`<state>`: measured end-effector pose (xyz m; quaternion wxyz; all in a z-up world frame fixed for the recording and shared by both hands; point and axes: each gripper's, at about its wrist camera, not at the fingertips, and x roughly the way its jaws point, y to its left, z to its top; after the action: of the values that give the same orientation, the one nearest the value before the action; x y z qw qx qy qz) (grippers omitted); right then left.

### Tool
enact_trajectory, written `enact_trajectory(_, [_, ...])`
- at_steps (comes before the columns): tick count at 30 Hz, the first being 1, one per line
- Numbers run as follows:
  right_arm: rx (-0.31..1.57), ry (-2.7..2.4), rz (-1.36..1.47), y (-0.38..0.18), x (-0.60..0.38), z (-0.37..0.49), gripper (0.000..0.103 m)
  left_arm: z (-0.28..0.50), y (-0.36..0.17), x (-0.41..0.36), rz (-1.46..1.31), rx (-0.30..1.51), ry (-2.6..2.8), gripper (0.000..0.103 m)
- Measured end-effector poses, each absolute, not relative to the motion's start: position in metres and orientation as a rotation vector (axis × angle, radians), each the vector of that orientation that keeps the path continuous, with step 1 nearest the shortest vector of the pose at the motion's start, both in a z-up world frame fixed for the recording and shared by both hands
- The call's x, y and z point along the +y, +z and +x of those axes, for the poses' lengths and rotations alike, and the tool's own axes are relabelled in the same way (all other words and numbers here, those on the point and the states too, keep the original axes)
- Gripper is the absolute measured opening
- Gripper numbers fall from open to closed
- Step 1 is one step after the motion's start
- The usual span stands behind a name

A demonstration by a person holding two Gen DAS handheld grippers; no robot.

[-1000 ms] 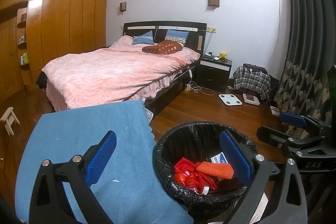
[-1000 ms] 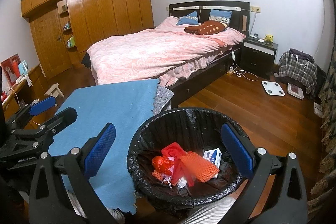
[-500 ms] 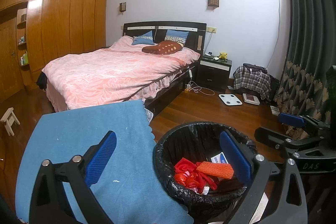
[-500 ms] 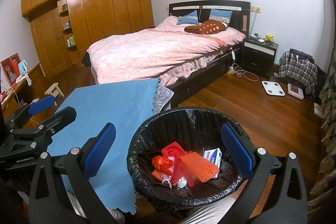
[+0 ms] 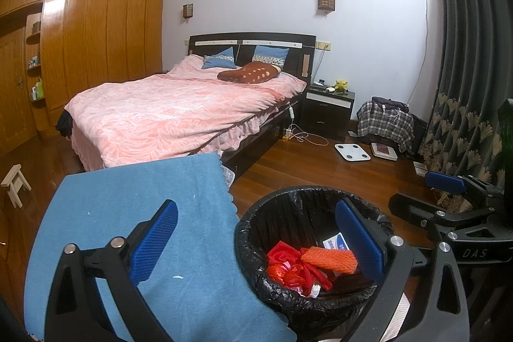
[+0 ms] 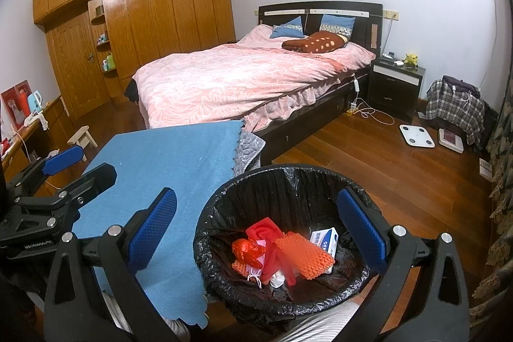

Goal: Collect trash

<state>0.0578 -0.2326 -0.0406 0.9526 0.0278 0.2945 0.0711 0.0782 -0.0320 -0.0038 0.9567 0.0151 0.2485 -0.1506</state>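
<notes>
Nothing much has moved since a second ago: both my tongs hang where they were, and the trash in the bin lies as it did.

My left gripper (image 5: 256, 239) is spread wide with nothing between its blue pads; one pad sits over the blue cloth (image 5: 138, 201), the other over the near right of the bin's rim. My right gripper (image 6: 256, 229) is likewise released and empty, its pads straddling the black-lined trash bin (image 6: 288, 178), which stands on the wooden floor (image 6: 384, 169) just beside the cloth's edge.

Inside the bin, below and between my right pads, lies the trash: an orange mesh sleeve (image 6: 304, 255) on top, a red crumpled bag (image 6: 248, 249) to its left, a red flat piece (image 6: 264, 228) behind it, and a small white and blue box (image 6: 324, 241) towards the right wall. From the left wrist view the same heap sits low and right of centre, close under the right pad.

Beyond stands the bed (image 6: 240, 76) with its pink cover.
</notes>
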Motion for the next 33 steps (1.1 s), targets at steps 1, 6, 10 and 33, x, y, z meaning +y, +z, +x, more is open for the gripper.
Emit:
enact_trajectory(1, [0.598, 0.145, 0.056, -0.0405, -0.2326, 0.0579, 0.098, 0.0783, -0.0039, -0.0320, 0.030, 0.505, -0.306, 0.097])
enact_trajectory(6, [0.598, 0.145, 0.056, -0.0407, -0.2322, 0.0577, 0.098, 0.0779, -0.0028, -0.0311, 0.031, 0.502, -0.305, 0.097])
enact_trajectory(10, [0.599, 0.145, 0.056, -0.0405, -0.2317, 0.0580, 0.098, 0.0778, -0.0025, -0.0306, 0.032, 0.503, -0.304, 0.097])
enact_trajectory(33, [0.602, 0.145, 0.054, -0.0411, -0.2280, 0.0598, 0.098, 0.0788, -0.0012, -0.0285, 0.030, 0.504, -0.304, 0.097])
